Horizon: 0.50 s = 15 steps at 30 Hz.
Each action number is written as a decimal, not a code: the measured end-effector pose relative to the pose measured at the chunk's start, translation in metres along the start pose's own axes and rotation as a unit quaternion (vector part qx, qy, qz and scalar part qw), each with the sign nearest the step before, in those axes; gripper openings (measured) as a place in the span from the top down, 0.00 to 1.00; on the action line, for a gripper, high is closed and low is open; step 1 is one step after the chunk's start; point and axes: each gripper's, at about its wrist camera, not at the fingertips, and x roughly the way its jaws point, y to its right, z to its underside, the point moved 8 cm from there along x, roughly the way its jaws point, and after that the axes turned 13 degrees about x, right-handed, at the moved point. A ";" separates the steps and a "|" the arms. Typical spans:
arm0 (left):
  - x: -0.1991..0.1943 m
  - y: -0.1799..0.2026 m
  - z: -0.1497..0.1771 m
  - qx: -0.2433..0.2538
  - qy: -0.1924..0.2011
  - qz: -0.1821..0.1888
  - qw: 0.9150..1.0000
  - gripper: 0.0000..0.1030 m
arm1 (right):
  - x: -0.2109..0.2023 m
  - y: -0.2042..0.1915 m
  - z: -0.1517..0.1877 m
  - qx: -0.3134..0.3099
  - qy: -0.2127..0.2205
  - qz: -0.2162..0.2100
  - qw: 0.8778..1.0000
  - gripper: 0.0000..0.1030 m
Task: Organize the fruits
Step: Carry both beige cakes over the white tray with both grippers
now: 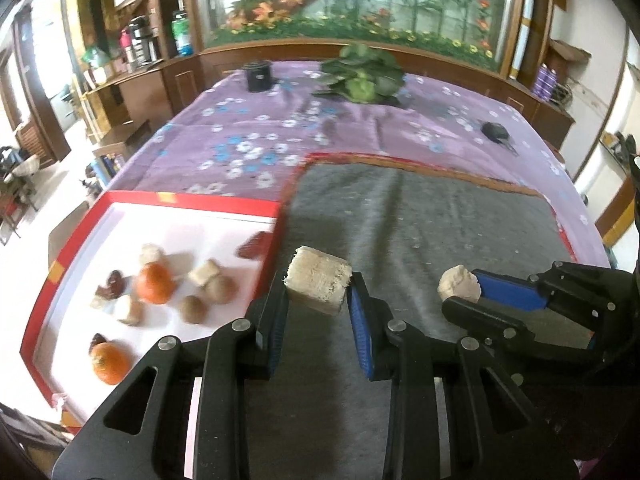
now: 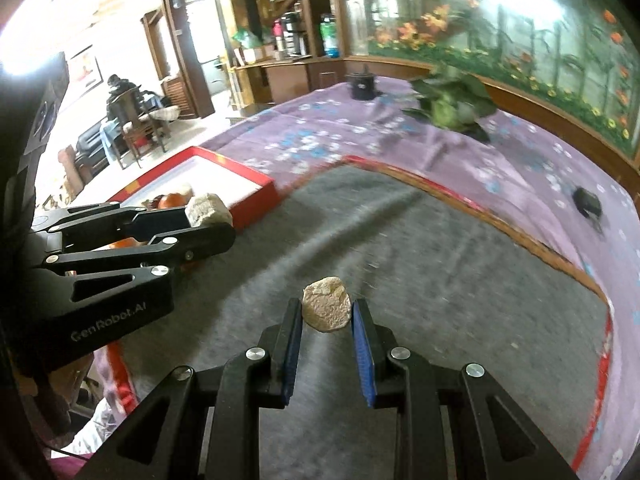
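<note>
Jaws: left gripper (image 1: 319, 286) clamped on a pale fibrous chunk (image 1: 318, 285), held above the grey mat (image 1: 420, 216) beside the red tray (image 1: 192, 204). Right gripper (image 2: 327, 310) pinches a smaller pale chunk (image 2: 327, 309) over the mat. Tray holds oranges (image 1: 155, 283), brown fruits (image 1: 193, 309).

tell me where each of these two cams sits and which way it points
Left wrist view: sits on the left gripper, looking along its fingers over the grey mat with the red tray to its left; the left gripper holds a pale fibrous chunk, and the right gripper shows at right.
Right wrist view: sits on the right gripper, facing across the same mat; it holds a smaller pale chunk, and the left gripper shows at left.
Shared: both grippers, both chunks, mat, tray, black cup and leafy plant.
</note>
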 end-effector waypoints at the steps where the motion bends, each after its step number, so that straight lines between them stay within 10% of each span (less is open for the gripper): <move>1: -0.002 -0.007 0.002 -0.005 0.000 -0.005 1.000 0.72 | 0.002 -0.006 -0.002 -0.004 -0.001 -0.003 1.000 0.76; 15: -0.012 -0.081 0.033 -0.063 -0.008 -0.046 0.997 0.72 | 0.035 -0.091 -0.021 -0.063 -0.019 -0.047 0.997 0.76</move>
